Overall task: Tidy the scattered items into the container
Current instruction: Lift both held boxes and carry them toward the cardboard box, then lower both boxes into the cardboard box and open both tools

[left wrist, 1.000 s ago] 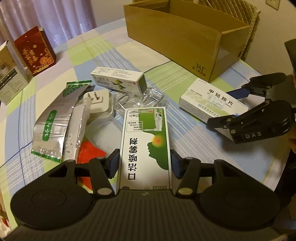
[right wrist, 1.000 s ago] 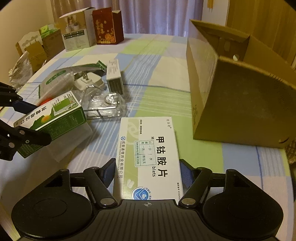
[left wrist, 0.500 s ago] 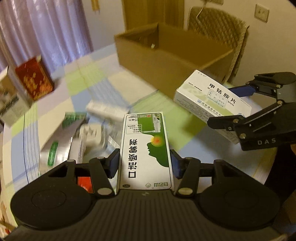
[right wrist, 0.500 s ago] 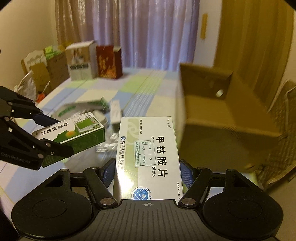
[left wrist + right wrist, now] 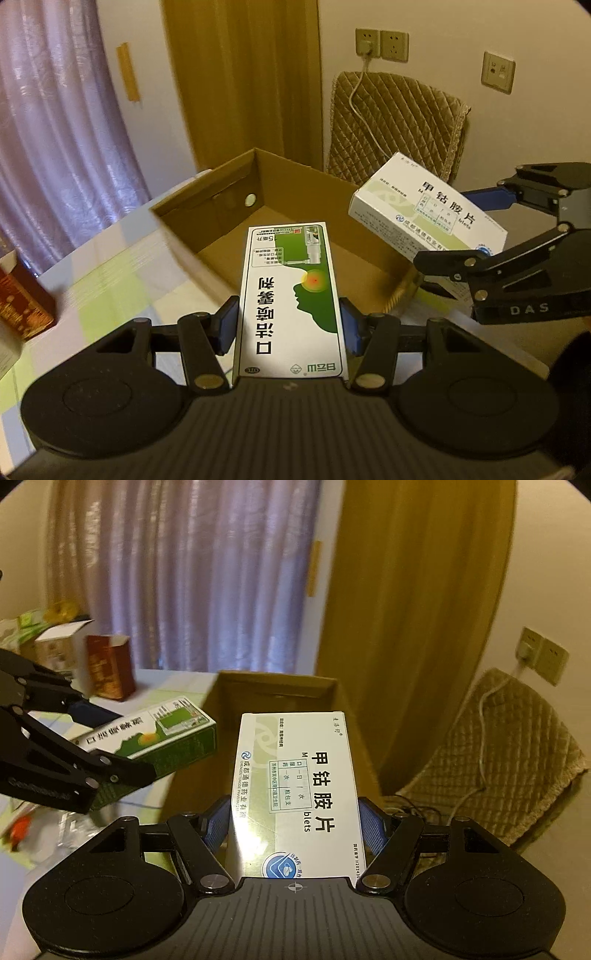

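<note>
Carton (image 5: pixel 236 221) sits on the far side of the table (image 5: pixel 122 280), open and seemingly empty, though its near floor is hidden. Two boxes are lifted, neither dropped yet; blurred clutter (image 5: pixel 44 823) remains at the near left. Left gripper (image 5: pixel 288 325) holds its jaws clamped on the green box (image 5: pixel 291 295) over the carton's near edge. Right gripper (image 5: pixel 293 823) clamps the white box (image 5: pixel 295 786), level, pointing at the carton.

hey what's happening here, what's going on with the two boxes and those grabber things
A person is tidying with a handheld gripper in each hand. The left gripper is shut on a green and white medicine box; the right gripper is shut on a white medicine box. Both boxes are held in the air by the open cardboard box on the table, not yet dropped in.
</note>
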